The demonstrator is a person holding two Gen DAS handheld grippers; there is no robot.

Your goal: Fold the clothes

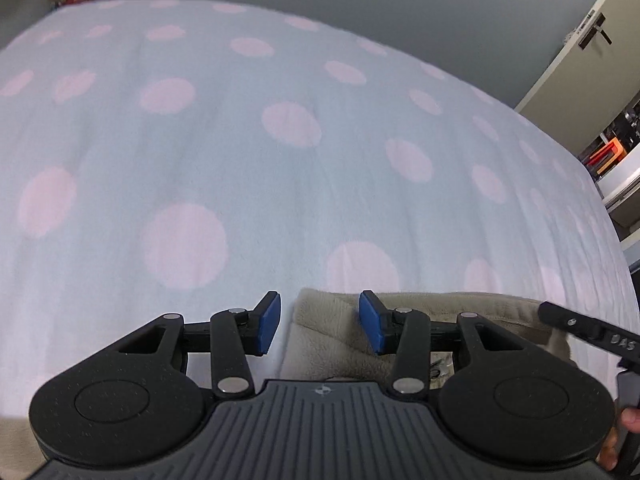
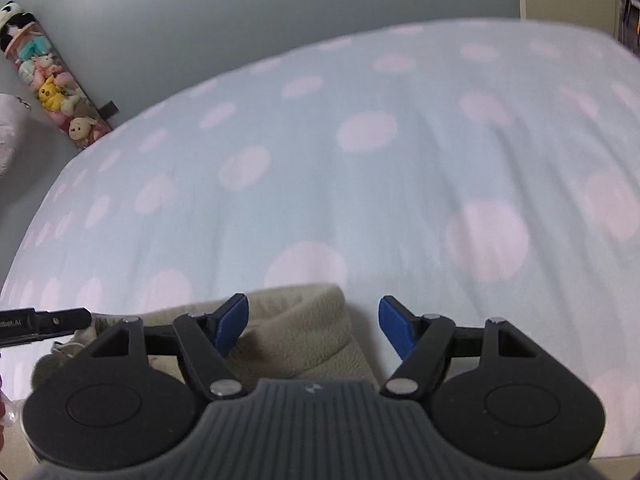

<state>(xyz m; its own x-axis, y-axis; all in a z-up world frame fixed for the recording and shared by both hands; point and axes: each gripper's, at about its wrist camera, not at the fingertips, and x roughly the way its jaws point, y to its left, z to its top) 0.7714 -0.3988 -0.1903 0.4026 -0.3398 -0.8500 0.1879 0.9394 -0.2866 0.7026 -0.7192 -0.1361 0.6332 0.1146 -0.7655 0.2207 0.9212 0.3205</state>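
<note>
The dotted bedspread point(image 1: 280, 184) stretches far and wide, bare of clutter; the beige fleece garment point(image 1: 332, 344) lies bunched at its near edge, under both tools; the left gripper point(image 1: 319, 322) and right gripper point(image 2: 314, 326) hover with fingers apart, holding nothing; thick fleece may slip or drag double from a shallow pinch; the near bed edge leaves little margin.

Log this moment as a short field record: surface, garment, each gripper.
surface: bed cover, pale blue with pink dots
garment: beige fleece garment, bunched at the near edge of the bed
left gripper: open, over the garment's left edge, holding nothing
right gripper: open, over the garment's right end, holding nothing
background: hanging soft toys
</note>
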